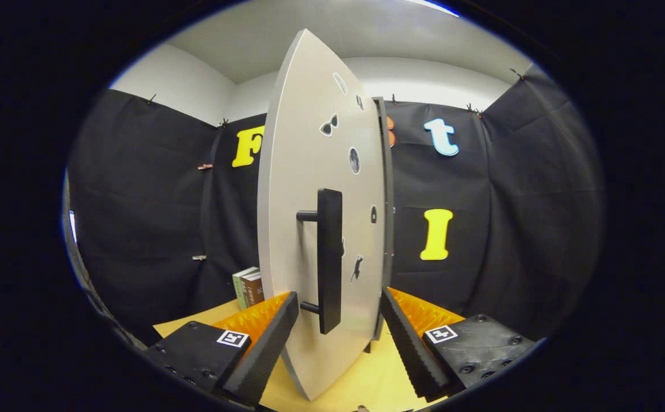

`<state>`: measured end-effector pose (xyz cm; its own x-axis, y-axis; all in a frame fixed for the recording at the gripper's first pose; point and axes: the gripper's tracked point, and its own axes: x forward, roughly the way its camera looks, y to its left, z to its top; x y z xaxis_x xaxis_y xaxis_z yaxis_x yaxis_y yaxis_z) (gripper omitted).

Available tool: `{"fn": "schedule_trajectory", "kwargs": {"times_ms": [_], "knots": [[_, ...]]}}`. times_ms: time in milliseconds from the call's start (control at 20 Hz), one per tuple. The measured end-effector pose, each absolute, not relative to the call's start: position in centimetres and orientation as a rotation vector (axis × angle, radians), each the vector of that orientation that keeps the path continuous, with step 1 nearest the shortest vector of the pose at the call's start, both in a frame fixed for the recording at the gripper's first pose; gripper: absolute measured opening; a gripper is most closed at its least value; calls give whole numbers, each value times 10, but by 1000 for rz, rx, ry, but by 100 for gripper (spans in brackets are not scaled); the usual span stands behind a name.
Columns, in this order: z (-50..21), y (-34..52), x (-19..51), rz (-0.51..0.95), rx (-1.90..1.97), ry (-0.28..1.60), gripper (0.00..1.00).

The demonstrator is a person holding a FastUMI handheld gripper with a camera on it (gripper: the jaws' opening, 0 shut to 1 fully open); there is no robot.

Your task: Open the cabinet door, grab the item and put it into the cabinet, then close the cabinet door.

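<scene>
gripper view: claw point(338, 337) spread wide, gripping nothing; fingers straddle the lower part of the cabinet door point(304, 217), which stands swung open, nearly edge-on to the camera. handle point(329, 260) sits between the fingers and just ahead, long axis vertical, a flat matte bar on two short posts. door is a smooth pale panel with small stickers point(328, 125); cabinet body point(387, 217) shows as a thin strip just behind its right edge. books point(248, 287) stand on the wooden table point(195, 324), beyond the left finger, left of the door, probably the item to fetch. next move likely backs off and swings left.
</scene>
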<state>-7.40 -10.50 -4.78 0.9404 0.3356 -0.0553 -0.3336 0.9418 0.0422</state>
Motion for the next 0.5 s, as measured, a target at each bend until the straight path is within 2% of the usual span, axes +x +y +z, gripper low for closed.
{"fn": "schedule_trajectory", "kwargs": {"times_ms": [350, 500], "knots": [[-64, 30, -38, 417, 69, 81, 96], [-64, 62, -36, 436, 37, 63, 98]]}}
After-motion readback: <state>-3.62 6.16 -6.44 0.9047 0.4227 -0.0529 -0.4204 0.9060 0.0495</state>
